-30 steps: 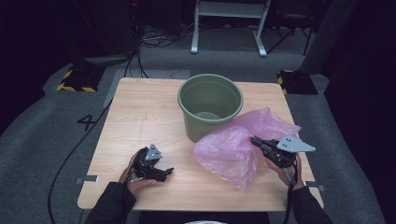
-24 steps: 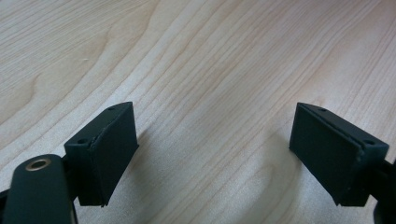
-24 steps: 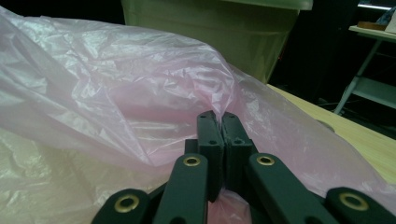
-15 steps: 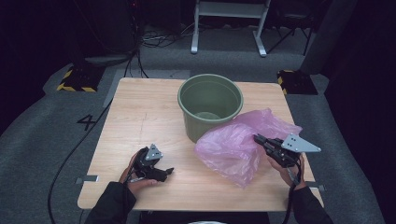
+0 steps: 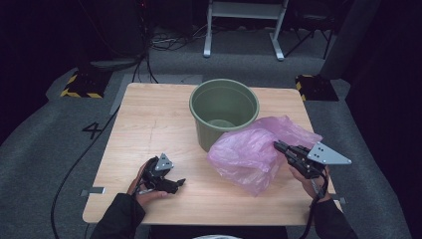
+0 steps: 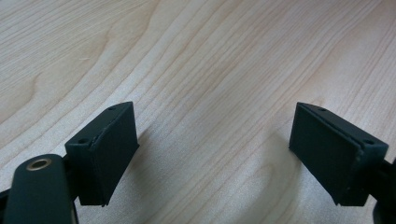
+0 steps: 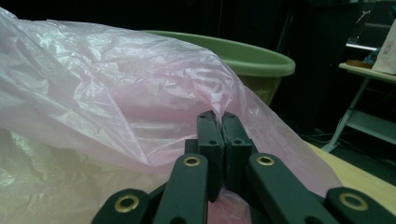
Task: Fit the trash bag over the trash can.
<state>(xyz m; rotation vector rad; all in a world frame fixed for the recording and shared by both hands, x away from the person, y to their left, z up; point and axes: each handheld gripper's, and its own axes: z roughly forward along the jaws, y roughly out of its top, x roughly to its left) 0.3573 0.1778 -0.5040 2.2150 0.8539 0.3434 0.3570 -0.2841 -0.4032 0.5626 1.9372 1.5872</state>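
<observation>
A crumpled pink plastic bag (image 5: 251, 149) lies on the wooden table (image 5: 149, 124), leaning against the green bucket (image 5: 224, 112). My right gripper (image 5: 277, 145) is at the bag's right edge, shut on a fold of the film. In the right gripper view its jaws meet around the pink plastic bag (image 7: 116, 93), with the green bucket's rim (image 7: 252, 58) behind. My left gripper (image 5: 180, 182) rests low near the table's front left, open. In the left gripper view its two pads stand wide apart over the bare wood (image 6: 210, 84), with nothing between them.
The bucket stands at the middle back of the table and looks empty. Cables (image 5: 74, 164) trail over the grey floor on the left. A white metal frame (image 5: 244, 25) stands behind the table.
The right gripper has drawn slightly to the right and toward the front with the bag's edge, and the bag has shifted with it. The left gripper has stayed put.
</observation>
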